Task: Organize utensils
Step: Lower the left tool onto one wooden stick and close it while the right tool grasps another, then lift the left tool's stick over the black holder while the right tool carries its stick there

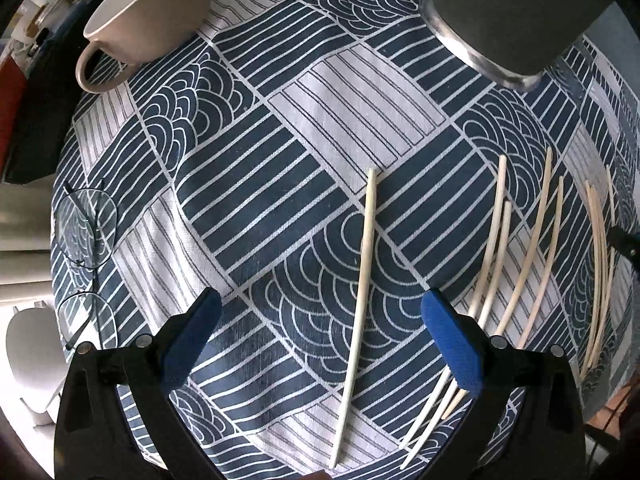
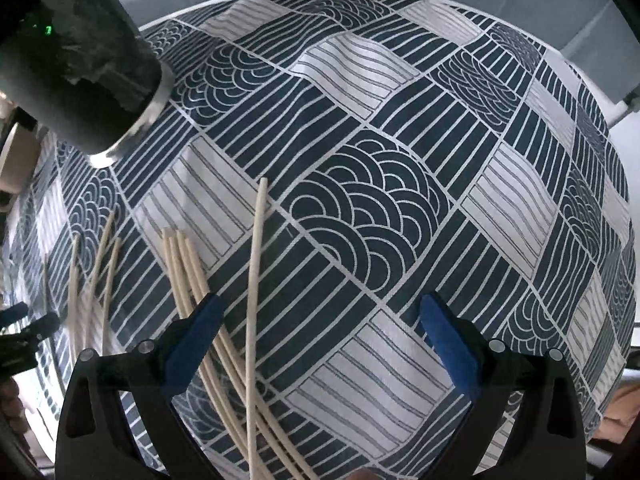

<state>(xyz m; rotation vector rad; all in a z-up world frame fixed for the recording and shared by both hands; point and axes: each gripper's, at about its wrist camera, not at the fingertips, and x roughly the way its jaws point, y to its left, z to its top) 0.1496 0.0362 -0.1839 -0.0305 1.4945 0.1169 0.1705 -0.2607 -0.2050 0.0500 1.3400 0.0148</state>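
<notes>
Pale wooden chopsticks (image 1: 532,256) all lie loose on the blue-and-white patterned tablecloth (image 1: 304,128), none in the dark metal-rimmed tumbler (image 1: 516,12) nearby, so I judge sorting barely begun. My left gripper (image 1: 320,340) gapes wide over one chopstick (image 1: 360,292); right gripper (image 2: 320,344) wide too, nothing held.

The table (image 1: 304,120) is covered in woven cloth with a rough, matt look. The chopsticks (image 1: 360,276) look like pale, smooth wood. The cup (image 1: 152,8) is shiny and smooth like china. The dark holder (image 1: 516,8) is matt with a shiny metal rim. Each hand-held gripper (image 1: 320,332) (image 2: 320,336) is black plastic with rough blue pads (image 1: 456,344).
</notes>
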